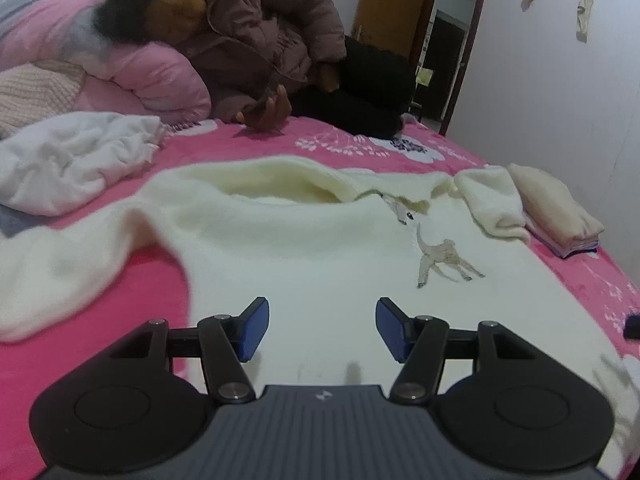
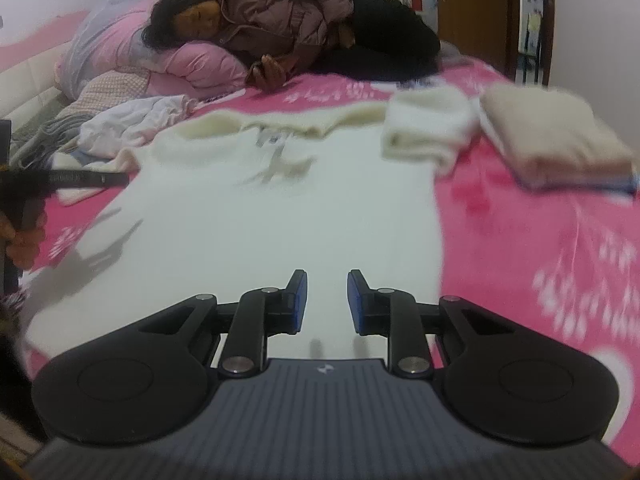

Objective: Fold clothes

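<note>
A cream sweater (image 1: 320, 248) lies spread flat across the pink floral bedsheet (image 1: 120, 280), filling the middle of both wrist views, its wide neckline toward the top of the frame and a small embroidered animal (image 1: 444, 258) at right of centre. My left gripper (image 1: 322, 328) hovers over the sweater's lower body at the bottom of the frame, blue pads (image 1: 254, 326) wide apart and holding nothing. My right gripper (image 2: 327, 300) hangs over the same hem area, its pads (image 2: 300, 300) parted by a narrower gap, also empty. One sleeve (image 1: 60, 276) trails off to the lower left; the other sleeve (image 2: 428, 132) appears folded back on itself at upper right, though motion blur softens that view. Just beside it sits a stack of folded beige clothes (image 2: 556, 140). A crumpled white garment (image 1: 76, 156) lies at left. Across the top of the frame, a person in a brown puffer jacket (image 1: 260, 32) lies on pink pillows (image 1: 152, 76).
</note>
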A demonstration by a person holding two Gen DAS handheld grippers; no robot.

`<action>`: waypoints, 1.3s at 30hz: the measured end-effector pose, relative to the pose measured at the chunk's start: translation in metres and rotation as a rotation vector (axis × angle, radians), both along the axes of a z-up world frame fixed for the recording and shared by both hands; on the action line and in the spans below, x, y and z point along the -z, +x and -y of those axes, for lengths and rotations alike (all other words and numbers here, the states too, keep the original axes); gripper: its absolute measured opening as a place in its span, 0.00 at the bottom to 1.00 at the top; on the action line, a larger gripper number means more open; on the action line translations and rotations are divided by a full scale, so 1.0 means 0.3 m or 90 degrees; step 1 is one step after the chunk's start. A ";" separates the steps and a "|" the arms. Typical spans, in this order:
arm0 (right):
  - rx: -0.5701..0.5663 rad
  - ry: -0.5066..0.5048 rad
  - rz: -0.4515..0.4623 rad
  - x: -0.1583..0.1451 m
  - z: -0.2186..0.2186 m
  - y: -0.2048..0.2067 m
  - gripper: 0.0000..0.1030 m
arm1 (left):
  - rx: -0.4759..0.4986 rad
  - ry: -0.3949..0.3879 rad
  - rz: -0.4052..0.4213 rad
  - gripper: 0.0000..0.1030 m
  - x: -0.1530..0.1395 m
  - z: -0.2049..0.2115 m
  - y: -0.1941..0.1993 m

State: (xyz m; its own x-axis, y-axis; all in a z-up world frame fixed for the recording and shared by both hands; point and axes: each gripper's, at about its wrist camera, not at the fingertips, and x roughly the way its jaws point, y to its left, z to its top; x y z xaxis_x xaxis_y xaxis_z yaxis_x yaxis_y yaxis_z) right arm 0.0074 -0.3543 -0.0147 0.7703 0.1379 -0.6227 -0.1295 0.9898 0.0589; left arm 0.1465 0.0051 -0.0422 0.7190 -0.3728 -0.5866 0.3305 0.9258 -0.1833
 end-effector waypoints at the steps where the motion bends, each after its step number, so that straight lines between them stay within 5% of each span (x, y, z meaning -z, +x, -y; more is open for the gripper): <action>1: -0.002 -0.015 0.000 -0.005 0.003 0.036 0.20 | 0.000 0.004 -0.006 0.58 0.020 0.009 0.014; 12: 0.020 -0.055 -0.045 0.086 0.109 0.427 0.21 | 0.005 0.019 -0.021 0.64 0.141 0.018 0.038; 13: 0.022 -0.058 -0.044 0.085 0.119 0.466 0.27 | 0.006 0.017 -0.020 0.65 0.143 0.018 0.038; 16: 0.072 0.020 -0.037 0.073 0.182 0.588 0.43 | 0.008 0.012 -0.018 0.66 0.147 0.016 0.037; 21: 0.186 0.230 -0.042 0.087 0.359 0.723 0.45 | 0.011 0.004 -0.013 0.69 0.154 0.014 0.035; 25: 0.190 0.268 -0.055 0.110 0.337 0.723 0.45 | 0.011 0.004 -0.009 0.70 0.157 0.017 0.034; 33: -0.013 0.230 -0.072 0.144 -0.062 0.683 0.45 | -0.034 -0.080 -0.009 0.68 0.128 -0.068 0.028; 39: -0.124 0.156 -0.065 0.204 -0.339 0.664 0.44 | -0.220 -0.089 0.049 0.69 0.030 -0.320 -0.043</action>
